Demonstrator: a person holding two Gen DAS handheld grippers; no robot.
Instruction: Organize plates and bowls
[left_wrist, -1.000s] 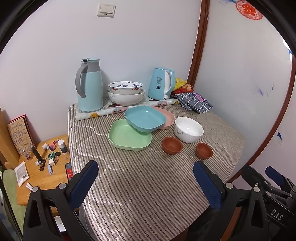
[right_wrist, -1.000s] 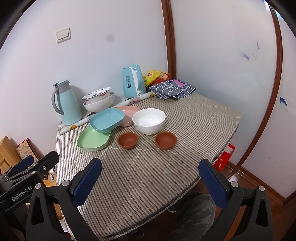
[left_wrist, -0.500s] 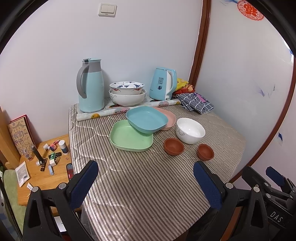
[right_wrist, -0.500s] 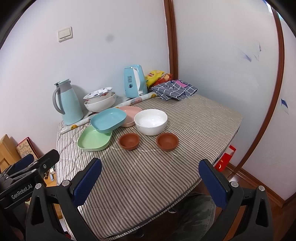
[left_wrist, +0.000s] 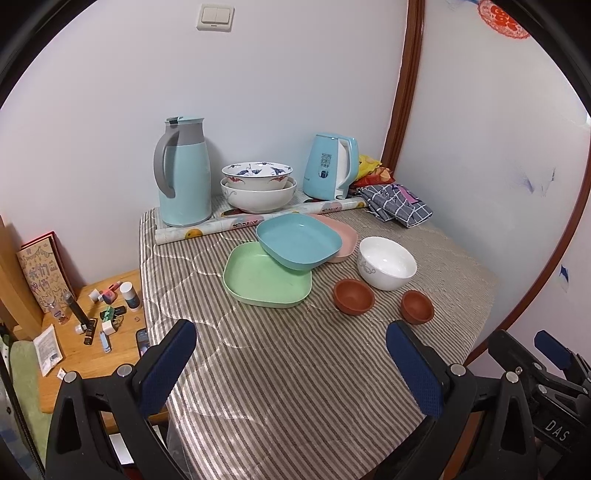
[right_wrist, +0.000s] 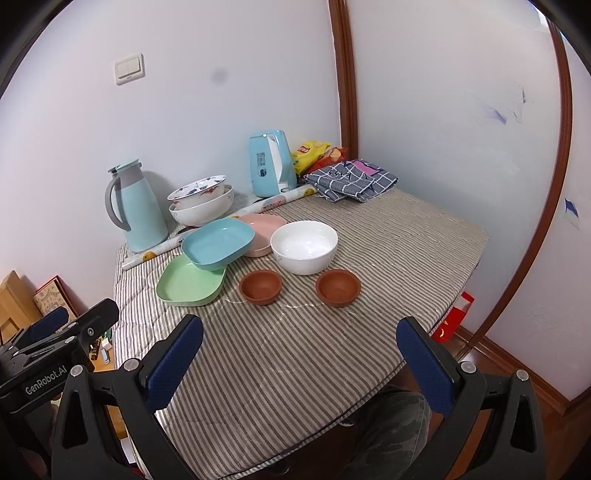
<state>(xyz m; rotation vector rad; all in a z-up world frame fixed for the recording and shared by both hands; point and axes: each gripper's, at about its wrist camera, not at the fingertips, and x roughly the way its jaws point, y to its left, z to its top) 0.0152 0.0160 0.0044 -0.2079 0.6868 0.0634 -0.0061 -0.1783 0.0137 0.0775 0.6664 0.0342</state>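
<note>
Across the middle of both frames, on the striped table cloth (left_wrist: 295, 369): green plate (left_wrist: 264, 282) flat, blue plate (left_wrist: 297, 240) tilted with one side propped on the green and the other on the pink plate (left_wrist: 341, 236) behind it. Right of centre in the left wrist view, white bowl (left_wrist: 386, 262); below it, two small brown bowls — left brown bowl (left_wrist: 352, 295) and right brown bowl (left_wrist: 417, 306) — apart from each other and from the white one.

Low in each frame, both claws spread wide and empty: left gripper (left_wrist: 291, 365) over bare cloth at the near side, right gripper (right_wrist: 299, 363) likewise, well short of any dish. Nothing grasped yet; task judged barely begun.

Likely trouble: blue plate perched, not seated — a nudge to green or pink could tip or slide it. Brown bowls small and light by the look of them; a pinch off-centre on a rim could skid one over the cloth. Right brown bowl nearest the curved table edge at right in the left wrist view, so a push outward risks a drop.

Room for moving: broad open cloth in the lower half of both frames, good for approach and stacking. Crowded along the upper middle — thermos (left_wrist: 184, 177), stacked patterned bowls (left_wrist: 258, 188), kettle (left_wrist: 332, 166), paper roll (left_wrist: 236, 223) and folded checked cloth (left_wrist: 399, 203) near the wall.
</note>
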